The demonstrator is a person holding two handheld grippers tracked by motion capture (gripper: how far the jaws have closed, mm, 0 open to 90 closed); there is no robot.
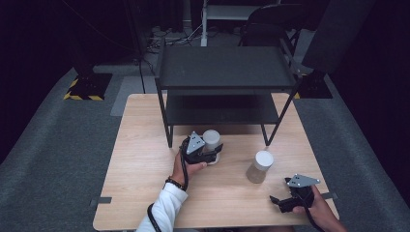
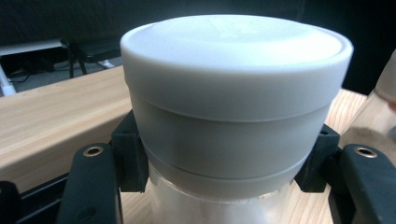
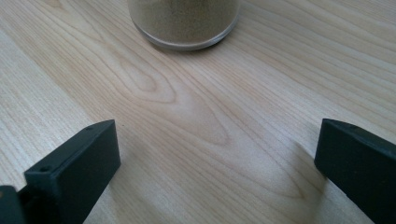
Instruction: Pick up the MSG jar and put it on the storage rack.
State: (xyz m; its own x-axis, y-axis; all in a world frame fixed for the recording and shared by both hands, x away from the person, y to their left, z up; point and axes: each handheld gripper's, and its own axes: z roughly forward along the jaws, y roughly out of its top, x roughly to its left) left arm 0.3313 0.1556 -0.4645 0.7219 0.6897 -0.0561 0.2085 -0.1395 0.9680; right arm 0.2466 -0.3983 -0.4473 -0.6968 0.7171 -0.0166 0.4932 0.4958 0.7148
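Left gripper (image 1: 211,151): clenched on a white-lidded jar (image 1: 211,141); in the left gripper view its black jaws press the jar (image 2: 233,116) from both sides just under the lid.
Held jar: stands upright on the bench (image 1: 145,159), just in front of the black shelf rack's (image 1: 222,72) lower tier, between the rack's two front legs. Glass is clear below the lid; what is in it I cannot tell.
Right gripper (image 1: 280,203): released, jaws spread wide and holding nothing; low over the bench near its front right corner, close to the near edge.
Second jar (image 1: 259,166): upright, white lid, filled with a tan, sand-like powder (image 3: 184,18); it stands apart from the right gripper, ahead of it, with bare wood between in the right gripper view.
Gap between jars: the two jars are near each other but not touching.
Open room: the left half of the bench is bare wood out to its left and front edges; the strip in front of both jars is free too.
Rack: two dark tiers over the far half of the bench; its front right leg (image 1: 278,123) stands just behind the second jar.
Surroundings: grey carpet (image 1: 48,145) around the bench on all sides.
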